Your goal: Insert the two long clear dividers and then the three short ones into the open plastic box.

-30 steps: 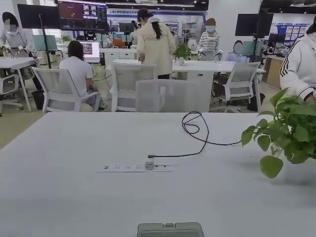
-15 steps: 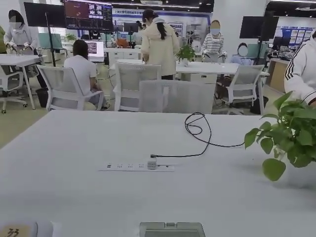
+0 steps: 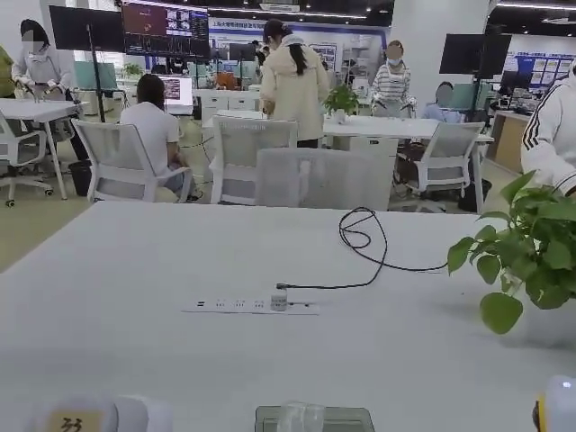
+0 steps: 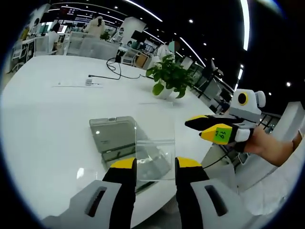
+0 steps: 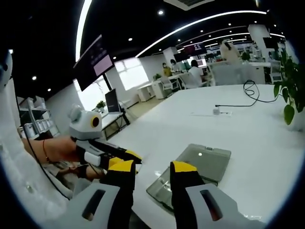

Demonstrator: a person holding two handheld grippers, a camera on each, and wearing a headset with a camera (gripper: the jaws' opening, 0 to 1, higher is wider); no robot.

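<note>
The open plastic box [image 4: 112, 136] lies on the white table, its lid flat beside the base [image 4: 147, 168]. My left gripper [image 4: 156, 164] hovers just over the base, and a clear divider [image 4: 155, 155] spans the gap between its jaws, held by its side edges. The right gripper [image 4: 196, 129] points in from the right, a little off the box. In its own view the right gripper [image 5: 153, 167] stands open with nothing between the jaws, the box [image 5: 200, 162] ahead and the left gripper [image 5: 132, 155] to the left. The head view catches the box rim [image 3: 351, 418] and the divider [image 3: 301, 416].
A white power strip [image 3: 247, 306] lies mid-table with a black cable [image 3: 364, 243] looping off to the right. A potted plant [image 3: 531, 261] stands at the right edge. Chairs, desks and several people are beyond the far edge.
The tops of both grippers have risen into the bottom corners of the head view. A clear divider now shows over the box. The camera has shifted slightly.
</note>
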